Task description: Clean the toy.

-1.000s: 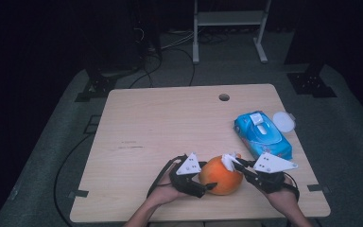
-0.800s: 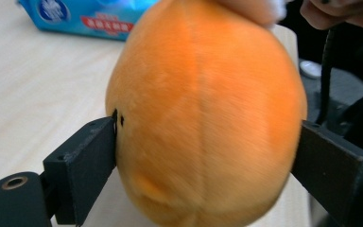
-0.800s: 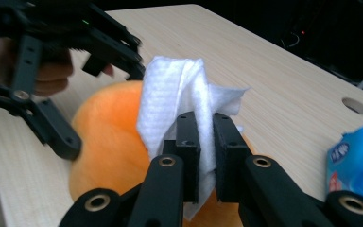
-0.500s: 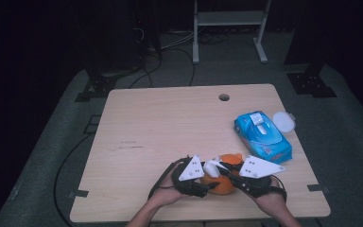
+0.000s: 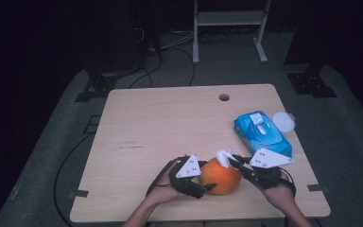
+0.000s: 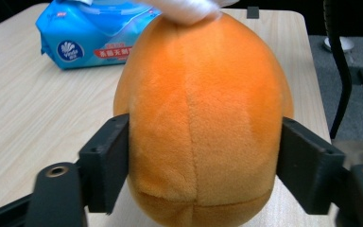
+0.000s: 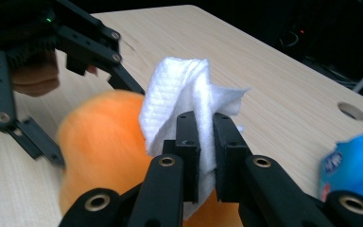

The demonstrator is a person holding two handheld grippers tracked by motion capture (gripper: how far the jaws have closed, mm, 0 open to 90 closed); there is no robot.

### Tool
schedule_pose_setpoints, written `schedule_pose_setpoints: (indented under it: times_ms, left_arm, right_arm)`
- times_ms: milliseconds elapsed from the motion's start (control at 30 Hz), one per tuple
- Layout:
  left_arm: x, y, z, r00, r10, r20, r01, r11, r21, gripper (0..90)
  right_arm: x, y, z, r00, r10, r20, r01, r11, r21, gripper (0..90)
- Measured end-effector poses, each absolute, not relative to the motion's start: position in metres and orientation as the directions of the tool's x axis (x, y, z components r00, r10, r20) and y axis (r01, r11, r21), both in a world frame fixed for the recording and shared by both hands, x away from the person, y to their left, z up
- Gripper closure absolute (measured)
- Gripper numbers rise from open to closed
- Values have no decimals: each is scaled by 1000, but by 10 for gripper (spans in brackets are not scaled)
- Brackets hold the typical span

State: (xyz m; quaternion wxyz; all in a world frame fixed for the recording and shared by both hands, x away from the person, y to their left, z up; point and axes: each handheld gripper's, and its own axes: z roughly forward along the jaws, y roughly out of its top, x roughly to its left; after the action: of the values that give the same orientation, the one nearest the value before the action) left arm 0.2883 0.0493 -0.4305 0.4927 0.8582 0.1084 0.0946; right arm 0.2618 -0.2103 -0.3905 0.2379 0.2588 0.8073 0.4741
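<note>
Wiping job, mid-way by the look of it. Left tool (image 5: 207, 185) has its jaws against both flanks of the orange plush ball (image 5: 221, 176), bracing it on the counter (image 5: 170, 123); those jaws have just been opening after a squeeze, ball between them, pads touching its sides in the left gripper view. Right tool (image 5: 230, 160) is pinched tight on a folded white wipe (image 7: 184, 101), which sits on the ball's top, just ahead of its jaws. Blue wipes pack (image 5: 263, 133) lies beyond the right tool, white lid (image 5: 283, 121) beside it. Judging: wipe pulled, ball steadied, rubbing underway; the rest of the ball's surface remains.
</note>
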Motion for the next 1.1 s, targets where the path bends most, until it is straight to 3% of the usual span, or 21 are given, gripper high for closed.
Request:
schedule_pose_setpoints:
  times_ms: [167, 333, 433, 533, 633, 833, 933, 1100]
  left_arm:
    - [295, 49, -429, 945, 299, -133, 249, -393, 885, 114]
    - [297, 45, -434, 926, 338, -167, 304, -406, 862, 129]
    - [290, 47, -429, 930, 363, -58, 212, -401, 891, 332]
    - [287, 50, -423, 934, 358, 11, 141, -395, 908, 402]
    - [286, 55, -418, 932, 349, 96, 64, -419, 906, 409]
    - [287, 60, -424, 941, 291, 171, -13, -476, 879, 393]
    - [290, 67, -427, 948, 274, 162, -9, -487, 873, 385]
    - [296, 76, -431, 951, 280, 130, 23, -485, 874, 360]
  right_arm:
    - [266, -217, -399, -744, 663, -85, 233, 376, 897, 817]
    - [266, -217, -400, -744, 663, -78, 240, 375, 896, 817]
    - [263, -215, -398, -743, 664, -90, 232, 382, 895, 817]
    - [264, -214, -392, -741, 666, -82, 227, 364, 903, 818]
    - [263, -204, -386, -759, 646, -84, 206, 361, 910, 817]
    - [256, -161, -384, -828, 546, -128, 142, 424, 895, 817]
    - [258, -153, -386, -831, 537, -144, 137, 449, 883, 817]
    - [272, -177, -389, -783, 614, -99, 217, 419, 881, 818]
